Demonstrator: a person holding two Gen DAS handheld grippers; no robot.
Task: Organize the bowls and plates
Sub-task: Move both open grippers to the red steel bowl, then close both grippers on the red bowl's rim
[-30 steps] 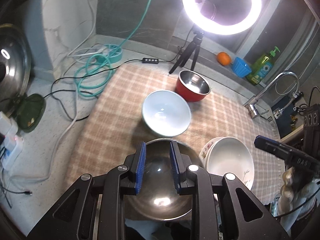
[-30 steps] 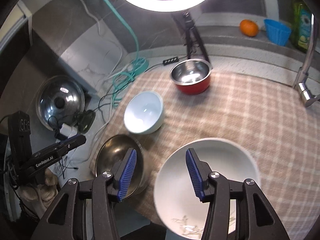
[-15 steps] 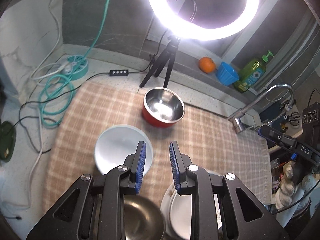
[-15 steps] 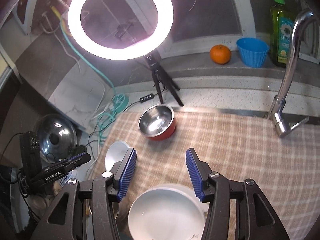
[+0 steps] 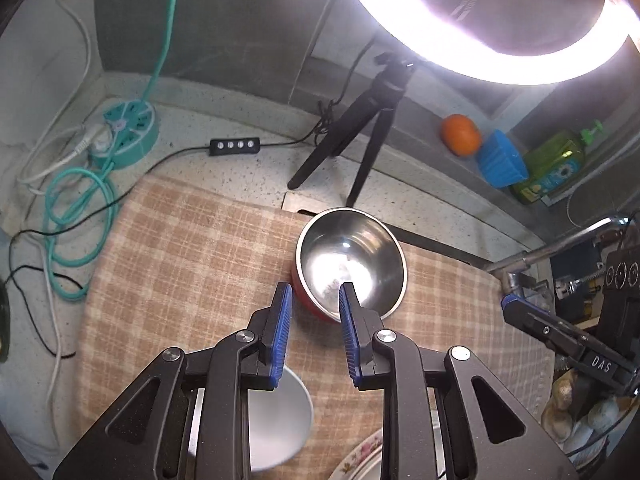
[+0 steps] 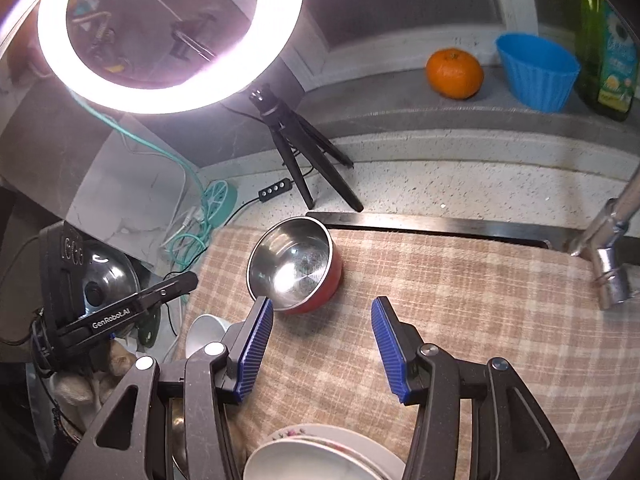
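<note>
A red bowl with a steel inside (image 5: 350,264) (image 6: 294,266) sits on the checked cloth (image 5: 192,264) (image 6: 460,280). My left gripper (image 5: 314,312) is open and empty, its fingertips just short of the bowl's near rim. My right gripper (image 6: 322,328) is open wide and empty, above the cloth just right of the bowl. A pale blue bowl (image 5: 276,420) (image 6: 204,330) lies under the left gripper. A white bowl on a floral plate (image 6: 320,456) (image 5: 360,460) is at the near edge.
A ring light on a black tripod (image 5: 360,128) (image 6: 300,140) stands behind the cloth. A tap (image 6: 612,248) (image 5: 532,256) is at the right. An orange (image 6: 454,72), blue cup (image 6: 536,72) and soap bottle (image 6: 608,52) line the ledge. Cables and a teal power hub (image 5: 124,132) lie left.
Both grippers moved forward, away from the near bowls and toward the red bowl, which is now close in front. Both stayed open.
</note>
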